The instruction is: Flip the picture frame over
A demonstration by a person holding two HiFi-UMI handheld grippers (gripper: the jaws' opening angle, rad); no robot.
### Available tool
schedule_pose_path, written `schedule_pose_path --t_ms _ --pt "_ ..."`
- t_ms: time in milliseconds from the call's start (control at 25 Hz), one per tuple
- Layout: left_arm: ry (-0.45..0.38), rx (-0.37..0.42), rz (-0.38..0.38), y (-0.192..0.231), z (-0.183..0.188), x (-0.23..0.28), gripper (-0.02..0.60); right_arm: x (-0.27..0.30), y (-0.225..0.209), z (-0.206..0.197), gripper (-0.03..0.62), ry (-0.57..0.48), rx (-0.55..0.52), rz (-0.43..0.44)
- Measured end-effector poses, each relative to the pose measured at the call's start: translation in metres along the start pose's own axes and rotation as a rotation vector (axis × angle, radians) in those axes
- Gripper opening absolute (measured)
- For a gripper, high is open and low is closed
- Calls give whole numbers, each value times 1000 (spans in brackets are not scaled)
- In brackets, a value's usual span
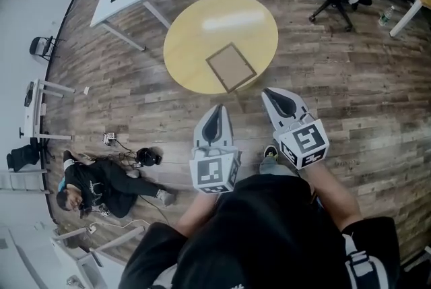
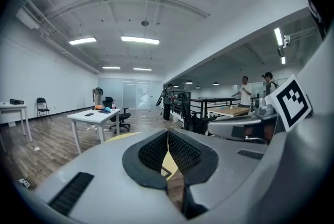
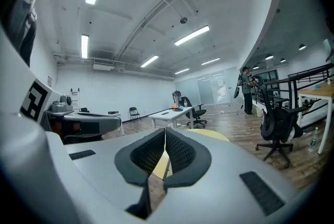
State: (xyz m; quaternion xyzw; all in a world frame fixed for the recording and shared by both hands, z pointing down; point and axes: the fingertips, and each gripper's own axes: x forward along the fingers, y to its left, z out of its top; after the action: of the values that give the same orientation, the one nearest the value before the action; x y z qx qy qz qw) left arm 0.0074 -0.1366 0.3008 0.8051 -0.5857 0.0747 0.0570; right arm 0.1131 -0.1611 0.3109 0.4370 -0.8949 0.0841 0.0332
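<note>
Task not started, by my read: the frame (image 1: 231, 67) lies flat on the table (image 1: 195, 31), untouched, close to the table's near edge, and all of the flip is left to do: approach, grip or lift an edge, turn over, set down. Floor (image 1: 350, 99) round the table: wood planks, grey-brown, matt, with a slight sheen. Table: round, flat yellow top, smooth, a pale glare patch near its centre; nothing else on it. Frame: a thin rectangle set cornerwise to me, a dull brown board-like face inside a narrow darker rim; whether this is front or back I cannot tell. It looks light and stiff, and so low on the table that a jaw would probably have to get under an edge. Left gripper (image 1: 217, 111) and right gripper (image 1: 271, 95) both hang short of the table's near edge, off the top, pointing toward it. Each has a smooth grey shell with black ribbed pads; on both the jaws are pressed together with nothing between them.
</note>
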Motion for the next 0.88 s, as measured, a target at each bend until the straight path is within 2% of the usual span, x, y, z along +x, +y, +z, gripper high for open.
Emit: schedule_pose_path --t_ms 360,560,880 --pt "17 12 10 19 -6 47 23 39 -36 -11 20 44 -26 29" --pt "30 0 -9 39 -21 68 23 67 -36 -20 20 78 -53 109" --pt "48 -3 -35 112 -32 121 23 147 -23 -32 20 154 -154 181"
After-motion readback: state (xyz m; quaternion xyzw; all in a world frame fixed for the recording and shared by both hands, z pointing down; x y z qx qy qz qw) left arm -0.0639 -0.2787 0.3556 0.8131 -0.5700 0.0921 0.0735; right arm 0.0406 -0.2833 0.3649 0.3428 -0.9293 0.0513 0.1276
